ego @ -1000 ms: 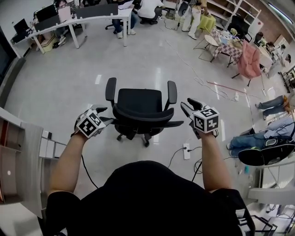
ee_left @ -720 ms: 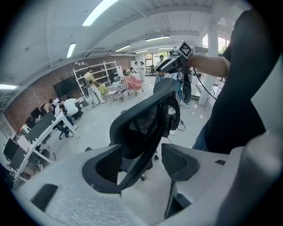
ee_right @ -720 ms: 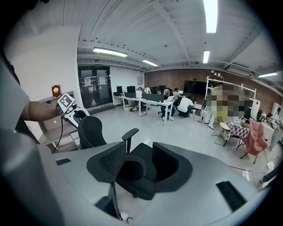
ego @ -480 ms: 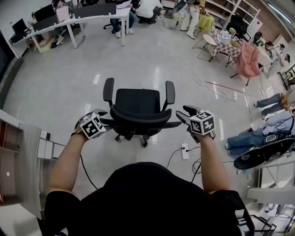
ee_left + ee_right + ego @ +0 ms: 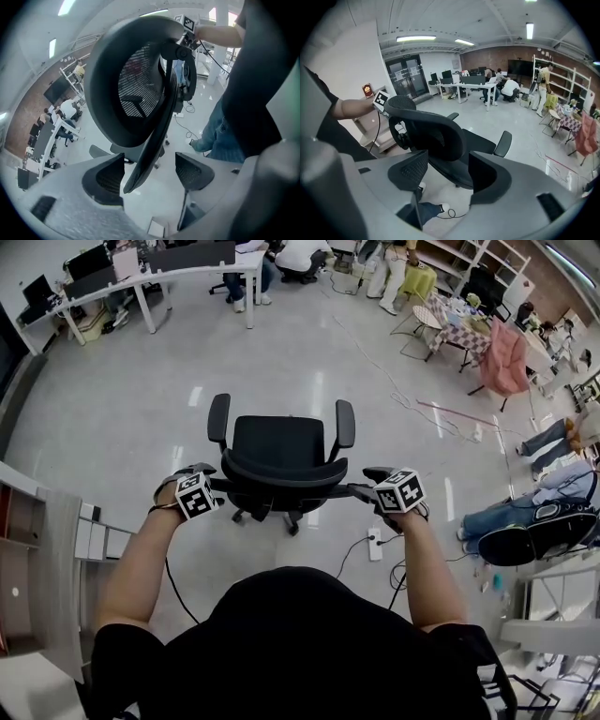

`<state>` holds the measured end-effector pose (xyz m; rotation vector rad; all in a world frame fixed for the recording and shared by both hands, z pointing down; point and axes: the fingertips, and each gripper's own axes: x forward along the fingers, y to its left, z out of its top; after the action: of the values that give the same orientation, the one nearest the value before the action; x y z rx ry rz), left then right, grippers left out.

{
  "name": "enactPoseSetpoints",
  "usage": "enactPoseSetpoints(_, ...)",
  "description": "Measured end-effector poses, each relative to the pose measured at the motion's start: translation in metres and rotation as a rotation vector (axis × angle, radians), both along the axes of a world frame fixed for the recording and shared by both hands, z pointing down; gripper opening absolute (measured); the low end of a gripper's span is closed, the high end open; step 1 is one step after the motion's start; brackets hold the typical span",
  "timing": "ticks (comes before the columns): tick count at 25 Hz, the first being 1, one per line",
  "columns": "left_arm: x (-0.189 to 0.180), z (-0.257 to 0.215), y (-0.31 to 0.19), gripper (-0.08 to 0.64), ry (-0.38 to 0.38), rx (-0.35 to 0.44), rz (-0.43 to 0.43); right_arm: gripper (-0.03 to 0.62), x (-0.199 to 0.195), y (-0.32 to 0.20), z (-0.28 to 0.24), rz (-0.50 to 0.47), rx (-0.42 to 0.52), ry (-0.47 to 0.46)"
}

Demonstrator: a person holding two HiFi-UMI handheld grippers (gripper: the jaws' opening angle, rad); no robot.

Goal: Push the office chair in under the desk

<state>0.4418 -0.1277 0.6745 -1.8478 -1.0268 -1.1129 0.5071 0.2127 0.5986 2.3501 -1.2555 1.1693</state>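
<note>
Black mesh office chair [image 5: 281, 451] stands upright on its casters out on the glossy grey floor [image 5: 131, 418], with the seat and both armrests facing away from the person and the backrest toward them. The left gripper [image 5: 214, 482] is at the backrest's left edge and the right gripper [image 5: 367, 485] at its right edge, both level with the top rim and arms stretched forward. In the left gripper view the jaws are spreading, and the backrest's curved frame edge runs down between the pads. It sits nearer the left pad with clear floor on the other side, so there's no clamp on it. In the right gripper view the jaws are also spreading, and the backrest's lower side sits in the gap. The pads stand off wide, so that grip is let go too. A long white desk [image 5: 159, 276] with seated people is far across the floor, beyond the chair's front and well apart from it. A white power strip [image 5: 375, 543] with a dark cable lies on the floor just right of the chair base. A grey shelf unit [image 5: 47, 540] is at the left edge, and a pink-draped chair [image 5: 506, 362] is far right.
</note>
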Motion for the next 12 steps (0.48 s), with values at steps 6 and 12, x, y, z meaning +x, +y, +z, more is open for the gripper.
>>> enactPoseSetpoints(6,0.002,0.017,-0.003,0.351,-0.037,0.053,0.025,0.284,-0.002,-0.005,0.027,-0.09,-0.091,0.0)
enactPoseSetpoints(12,0.005,0.03,0.003,0.354,-0.07,0.056,0.041,0.298,-0.006,-0.009,0.063,-0.229,-0.233,0.004)
